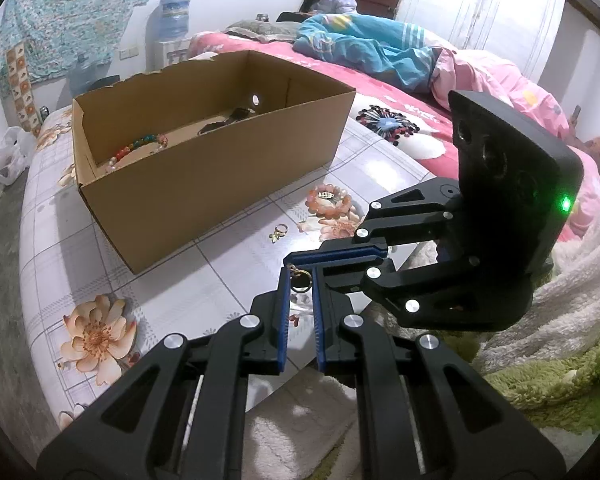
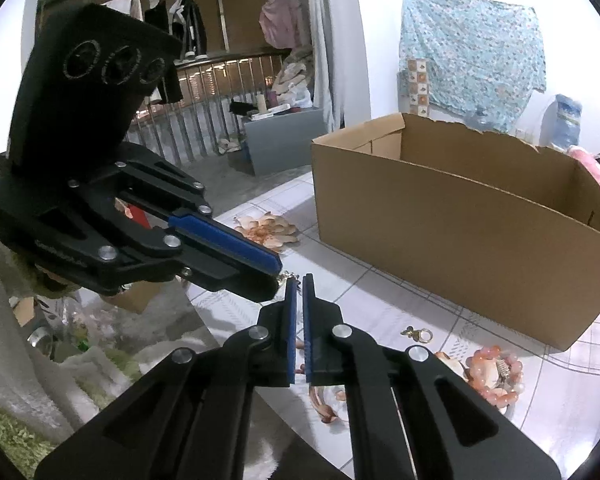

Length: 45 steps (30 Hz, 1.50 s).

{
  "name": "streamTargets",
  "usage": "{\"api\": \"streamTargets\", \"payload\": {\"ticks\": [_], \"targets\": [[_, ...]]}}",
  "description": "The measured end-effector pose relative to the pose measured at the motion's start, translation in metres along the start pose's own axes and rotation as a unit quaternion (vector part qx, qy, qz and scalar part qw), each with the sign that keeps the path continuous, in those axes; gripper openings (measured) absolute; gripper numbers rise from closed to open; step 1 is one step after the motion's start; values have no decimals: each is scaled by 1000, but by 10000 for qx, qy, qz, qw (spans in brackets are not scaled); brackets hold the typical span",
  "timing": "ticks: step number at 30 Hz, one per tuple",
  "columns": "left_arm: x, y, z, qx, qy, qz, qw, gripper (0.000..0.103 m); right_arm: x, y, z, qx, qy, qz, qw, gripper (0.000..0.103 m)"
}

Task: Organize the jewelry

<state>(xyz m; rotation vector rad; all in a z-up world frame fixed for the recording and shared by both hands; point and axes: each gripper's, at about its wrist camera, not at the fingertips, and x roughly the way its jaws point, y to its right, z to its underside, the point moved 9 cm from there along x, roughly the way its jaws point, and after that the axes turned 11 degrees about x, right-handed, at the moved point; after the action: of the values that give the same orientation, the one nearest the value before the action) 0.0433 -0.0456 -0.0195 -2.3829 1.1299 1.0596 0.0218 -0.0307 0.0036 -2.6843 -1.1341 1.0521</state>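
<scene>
A small gold ring (image 1: 300, 282) on a fine chain hangs between the two grippers above the floral sheet. My right gripper (image 1: 289, 262) comes in from the right and is shut on the chain (image 2: 295, 279) at its tips. My left gripper (image 1: 301, 276) is open around the ring, pads (image 1: 284, 312) a little apart from it. In the right wrist view my right gripper (image 2: 300, 280) is nearly closed and the left gripper (image 2: 277, 270) meets its tips. A cardboard box (image 1: 203, 168) holds a coloured bead bracelet (image 1: 139, 148) and a dark item (image 1: 227, 120).
A pink bead bracelet (image 1: 328, 201) with a gold clip and a gold ring (image 1: 277, 233) lie on the sheet by the box (image 2: 460, 232); both show in the right wrist view, bracelet (image 2: 496, 376) and ring (image 2: 418, 334). Bedding and two people lie beyond. A fluffy blanket (image 1: 560, 320) is at right.
</scene>
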Motion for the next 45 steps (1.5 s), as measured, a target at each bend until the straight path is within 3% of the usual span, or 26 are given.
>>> {"api": "streamTargets", "payload": {"ticks": [15,20,26,30,35,39,41,45], "targets": [[-15,-5,-11,13,189,-170,9997,10,1,11,-1,269,-55,221,9994,3],[-29,-17,-43,119,402,-354,9985,10,-14,29,-29,746,283,186,9966,3],[-36,-50,-93,101,595,-506,9969,10,-41,67,-87,1177,716,297,9900,4],[-11,-83,-112,-42,236,-715,9972,10,-34,107,-118,1828,400,259,9820,5],[29,-107,-121,-238,-91,-609,9978,10,-10,151,-115,2473,-276,518,9672,5],[52,-114,-119,-298,-248,-594,9975,10,-18,131,-107,2095,-141,114,9776,9],[57,-117,-117,-373,-286,-590,9972,10,-27,114,-96,1667,20,10,9860,31],[52,-120,-117,-485,-165,-633,9967,10,-28,87,-60,1226,-132,-190,9922,36]]}}
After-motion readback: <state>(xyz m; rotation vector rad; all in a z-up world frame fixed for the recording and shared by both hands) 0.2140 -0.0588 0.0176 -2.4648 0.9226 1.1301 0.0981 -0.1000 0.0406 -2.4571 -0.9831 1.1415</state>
